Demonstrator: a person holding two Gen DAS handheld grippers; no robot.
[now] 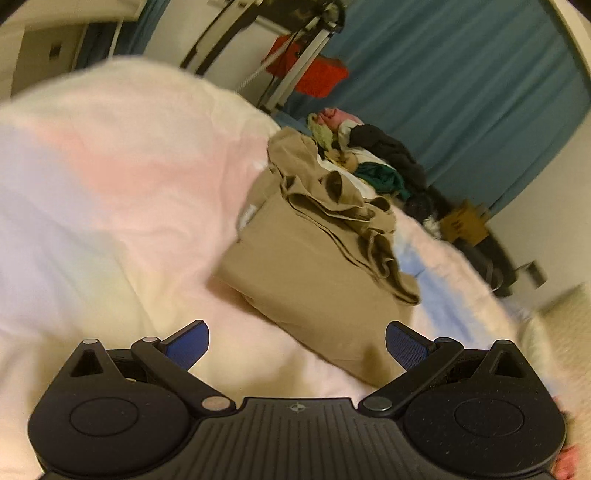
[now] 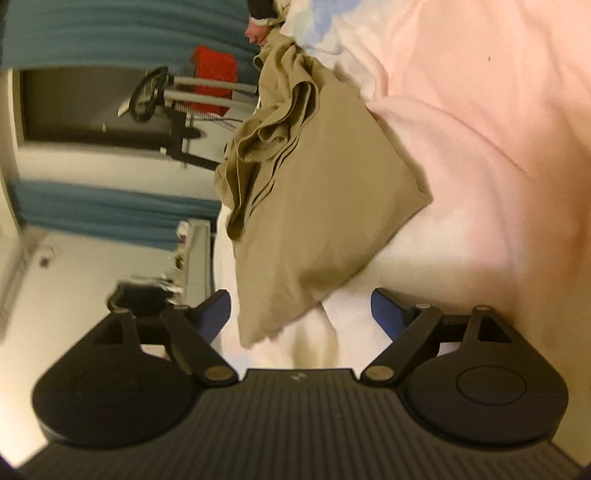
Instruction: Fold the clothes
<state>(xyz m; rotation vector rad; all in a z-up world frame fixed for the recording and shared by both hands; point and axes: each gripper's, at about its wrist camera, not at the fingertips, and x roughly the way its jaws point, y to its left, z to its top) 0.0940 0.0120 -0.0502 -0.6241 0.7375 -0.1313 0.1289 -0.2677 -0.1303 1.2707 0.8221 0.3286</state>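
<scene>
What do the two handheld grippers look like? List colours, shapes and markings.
Both look alike. The left gripper and right gripper each have a matte black ribbed body, two round black discs at the sides, and black link arms with silver pivot pins. The fingers carry blue textured pads. A small cross-in-circle mark sits at the body's centre. No cables or sleeves show.

The pastel blanket is smeared by motion blur in the left wrist view, and its far side is cut off by the frame edge. Part of the blanket is covered by the tan folded garment. The heap of clothes behind it is too tangled for single pieces to be told apart. In the right wrist view, a hand is cut off at the top edge, and the clutter on a shelf by the wall is blurred beyond recognition.
</scene>
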